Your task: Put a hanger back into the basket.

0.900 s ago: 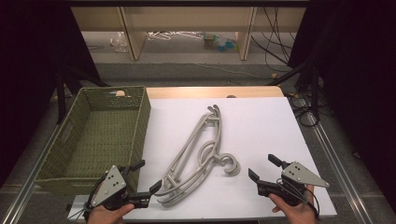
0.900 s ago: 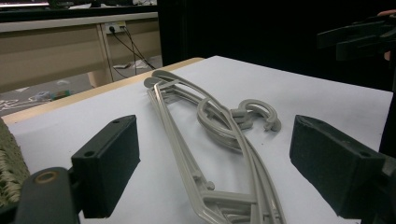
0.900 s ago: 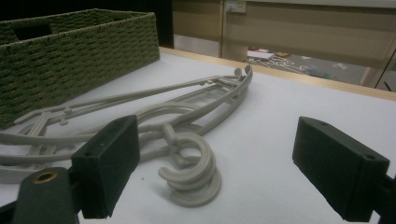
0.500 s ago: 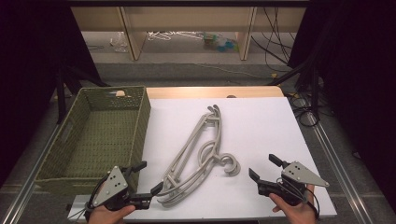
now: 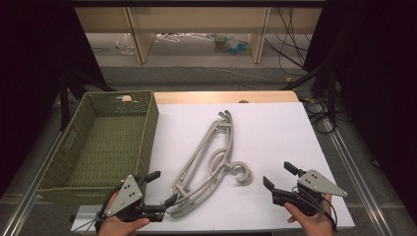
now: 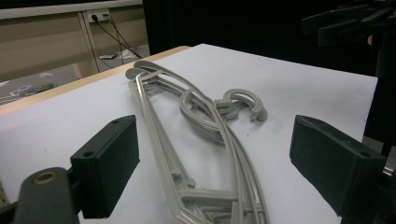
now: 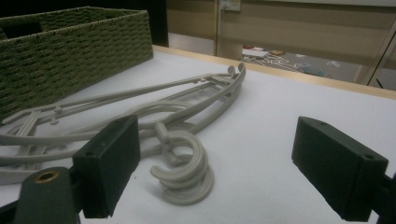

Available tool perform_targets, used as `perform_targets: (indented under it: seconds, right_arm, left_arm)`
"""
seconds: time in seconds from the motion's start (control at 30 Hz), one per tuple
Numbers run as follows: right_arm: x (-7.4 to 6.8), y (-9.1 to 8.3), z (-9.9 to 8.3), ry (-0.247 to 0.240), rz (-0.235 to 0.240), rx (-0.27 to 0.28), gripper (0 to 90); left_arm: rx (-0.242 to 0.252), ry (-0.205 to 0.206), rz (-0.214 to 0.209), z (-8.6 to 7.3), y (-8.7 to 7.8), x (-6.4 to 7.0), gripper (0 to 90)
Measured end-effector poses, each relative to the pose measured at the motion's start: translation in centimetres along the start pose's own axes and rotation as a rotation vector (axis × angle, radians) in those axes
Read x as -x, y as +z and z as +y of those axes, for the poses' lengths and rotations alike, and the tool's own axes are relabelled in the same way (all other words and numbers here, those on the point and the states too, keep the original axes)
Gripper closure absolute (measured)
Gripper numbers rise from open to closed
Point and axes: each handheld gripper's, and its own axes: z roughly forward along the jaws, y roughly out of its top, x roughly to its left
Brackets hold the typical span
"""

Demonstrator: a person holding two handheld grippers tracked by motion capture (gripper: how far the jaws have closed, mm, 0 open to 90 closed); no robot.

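The grey hangers (image 5: 211, 157) lie stacked at the centre of the white worktop (image 5: 275, 132), with the left gripper (image 5: 158, 188) at their 7 o'clock end and the right gripper (image 5: 278, 176) at 4 o'clock, both with jaws apart and clamping nothing.

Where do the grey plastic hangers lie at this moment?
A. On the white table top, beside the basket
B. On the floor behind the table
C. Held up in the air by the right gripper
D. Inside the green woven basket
A: the grey plastic hangers lie flat on the white table top, to the right of the green woven basket, and no jaw holds them.
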Motion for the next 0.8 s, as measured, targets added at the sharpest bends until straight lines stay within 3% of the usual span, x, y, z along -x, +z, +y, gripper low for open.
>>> perform_targets:
  seconds: [0.1, 0.4, 0.47, 0.6, 0.67, 0.7, 0.8]
  right_arm:
    - [0.1, -0.1, 0.0, 0.006, -0.007, -0.012, 16.4]
    - [0.2, -0.1, 0.0, 0.002, -0.015, -0.014, 17.1]
    - [0.1, 0.0, 0.0, -0.002, -0.012, -0.006, 17.1]
    - [0.0, -0.1, 0.0, -0.001, -0.017, -0.013, 17.1]
    - [0.0, -0.1, 0.0, 0.0, -0.019, -0.015, 17.2]
    - [-0.1, -0.1, 0.0, 0.011, -0.009, -0.021, 17.2]
    - [-0.1, -0.1, 0.0, 0.02, -0.003, -0.021, 17.3]
  left_arm:
    - [-0.021, 0.009, -0.001, 0.3, 0.5, 0.1, 15.6]
    - [-0.166, 0.003, -0.047, 1.0, 3.4, 0.9, 15.8]
    - [-0.225, 0.017, -0.059, 1.4, 4.7, 1.3, 15.8]
    - [-0.293, 0.032, -0.079, 2.0, 6.8, 1.6, 16.7]
    - [-0.327, 0.009, -0.093, 2.2, 7.8, 1.7, 18.7]
    - [-0.371, 0.005, -0.113, 2.3, 8.6, 1.5, 20.4]
    - [-0.449, 0.004, -0.102, 2.4, 9.9, 1.2, 22.7]
